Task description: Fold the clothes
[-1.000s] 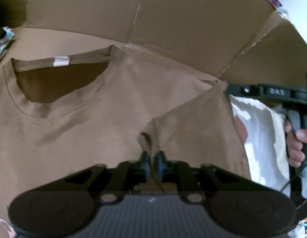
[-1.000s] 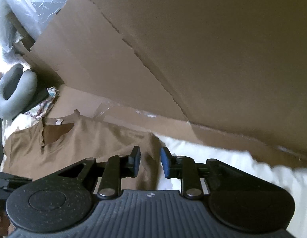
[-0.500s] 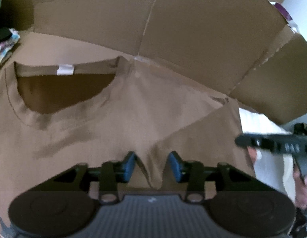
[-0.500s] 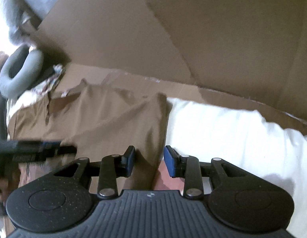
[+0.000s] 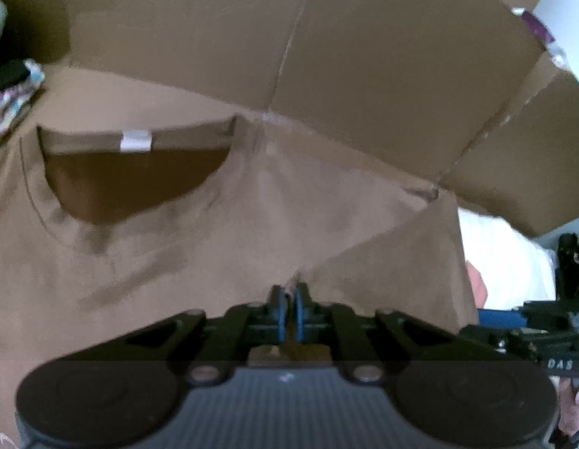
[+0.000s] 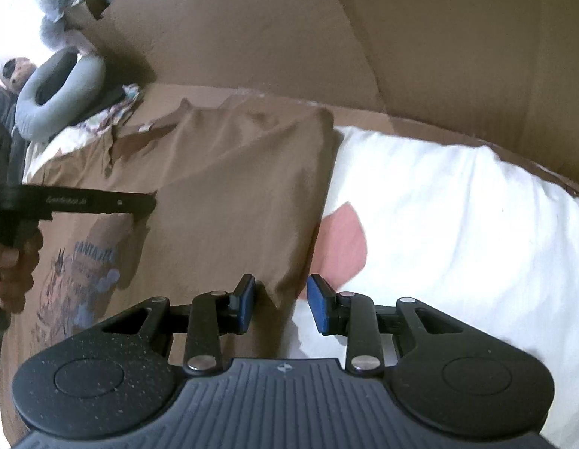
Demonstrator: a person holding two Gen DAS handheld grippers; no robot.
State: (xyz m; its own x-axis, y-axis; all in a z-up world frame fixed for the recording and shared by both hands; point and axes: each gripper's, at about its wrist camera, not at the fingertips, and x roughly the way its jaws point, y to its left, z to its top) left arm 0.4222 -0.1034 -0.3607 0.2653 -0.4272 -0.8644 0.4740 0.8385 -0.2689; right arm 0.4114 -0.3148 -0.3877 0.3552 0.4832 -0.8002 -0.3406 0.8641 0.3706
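Note:
A brown T-shirt [image 5: 214, 262] lies flat, collar and white label [image 5: 136, 140] towards the cardboard, its right sleeve folded inward. My left gripper [image 5: 288, 301] is closing; its blue pads pinch a raised crease of the shirt near the sleeve fold. In the right wrist view the same shirt [image 6: 233, 187] shows a blue print [image 6: 87, 273] at the lower left. My right gripper [image 6: 280, 303] stands open over the shirt's right folded edge, and the cloth's corner lies between its pads without being pressed. The left gripper's body [image 6: 83, 202] reaches in from the left, held by a hand.
White bedding [image 6: 439, 224] with a pink patch [image 6: 341, 243] lies right of the shirt. Tall cardboard sheets [image 5: 364, 75] wall off the far side. A grey neck pillow [image 6: 57, 93] and patterned cloth [image 6: 113, 112] sit at the far left.
My left gripper let go of the crease, opened wide, and has closed on it again. My right gripper came down and closer to the shirt's right edge, its jaws spread wider.

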